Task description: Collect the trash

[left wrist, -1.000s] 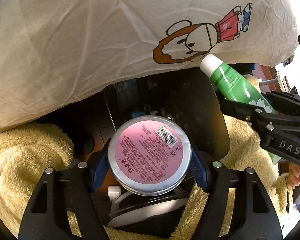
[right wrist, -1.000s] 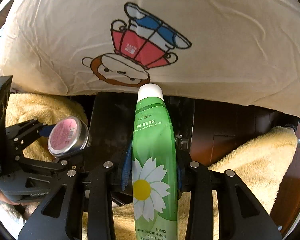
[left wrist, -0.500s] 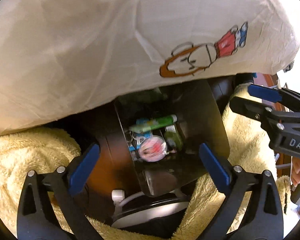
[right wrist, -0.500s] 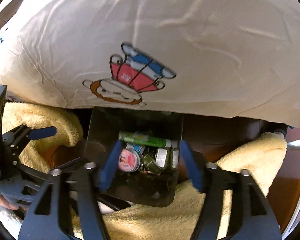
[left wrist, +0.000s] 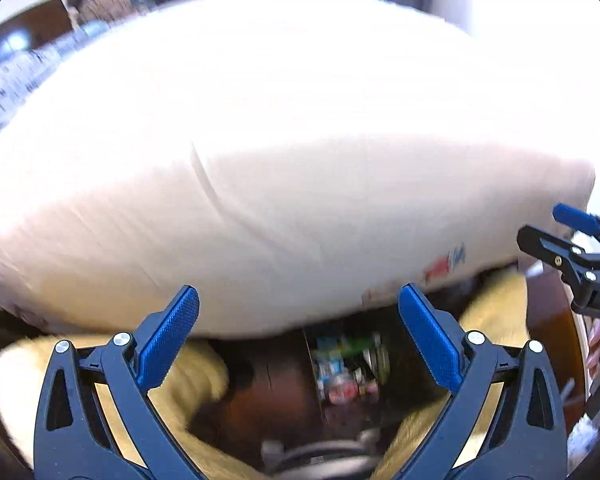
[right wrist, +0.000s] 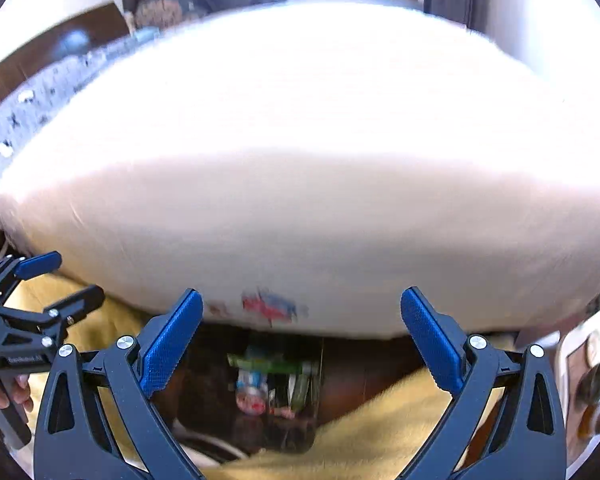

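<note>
Both the left gripper point(left wrist: 299, 334) and the right gripper point(right wrist: 301, 336) (jaws opening) stand empty above the bin point(right wrist: 278, 390) — its light, stiff trash suits a mid-body grip.

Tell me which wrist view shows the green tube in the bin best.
The right wrist view: the green tube lies across the top of the trash in the dark bin, seen nearly whole between the open right gripper's fingers, though blurred. The left wrist view shows only a short green smear at the bin's far end.
</note>
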`<action>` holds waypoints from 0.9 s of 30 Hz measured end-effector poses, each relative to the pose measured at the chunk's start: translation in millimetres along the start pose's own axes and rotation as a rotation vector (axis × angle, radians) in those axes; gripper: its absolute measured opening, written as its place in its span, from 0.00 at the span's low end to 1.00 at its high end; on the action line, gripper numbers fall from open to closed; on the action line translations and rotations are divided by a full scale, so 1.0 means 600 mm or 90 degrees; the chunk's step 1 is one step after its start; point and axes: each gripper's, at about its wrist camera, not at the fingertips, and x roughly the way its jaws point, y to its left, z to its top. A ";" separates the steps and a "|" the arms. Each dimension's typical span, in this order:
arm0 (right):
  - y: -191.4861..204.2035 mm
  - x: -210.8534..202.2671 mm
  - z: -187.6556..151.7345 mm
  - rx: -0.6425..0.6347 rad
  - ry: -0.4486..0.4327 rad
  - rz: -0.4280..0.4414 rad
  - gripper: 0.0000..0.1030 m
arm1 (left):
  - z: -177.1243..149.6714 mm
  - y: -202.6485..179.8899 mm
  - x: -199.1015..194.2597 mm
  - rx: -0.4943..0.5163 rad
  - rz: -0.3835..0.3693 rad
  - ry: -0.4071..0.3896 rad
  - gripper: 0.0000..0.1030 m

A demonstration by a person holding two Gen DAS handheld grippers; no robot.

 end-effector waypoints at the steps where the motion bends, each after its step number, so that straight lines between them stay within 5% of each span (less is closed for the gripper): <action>1: 0.001 -0.012 0.010 0.001 -0.017 -0.005 0.97 | 0.014 0.003 -0.019 -0.002 0.005 -0.024 0.92; 10: -0.005 -0.117 0.083 0.013 -0.149 -0.047 0.97 | 0.109 0.002 -0.140 -0.002 0.059 -0.184 0.92; 27: 0.006 -0.256 0.118 0.021 -0.272 -0.122 0.97 | 0.131 0.008 -0.278 -0.018 0.092 -0.291 0.92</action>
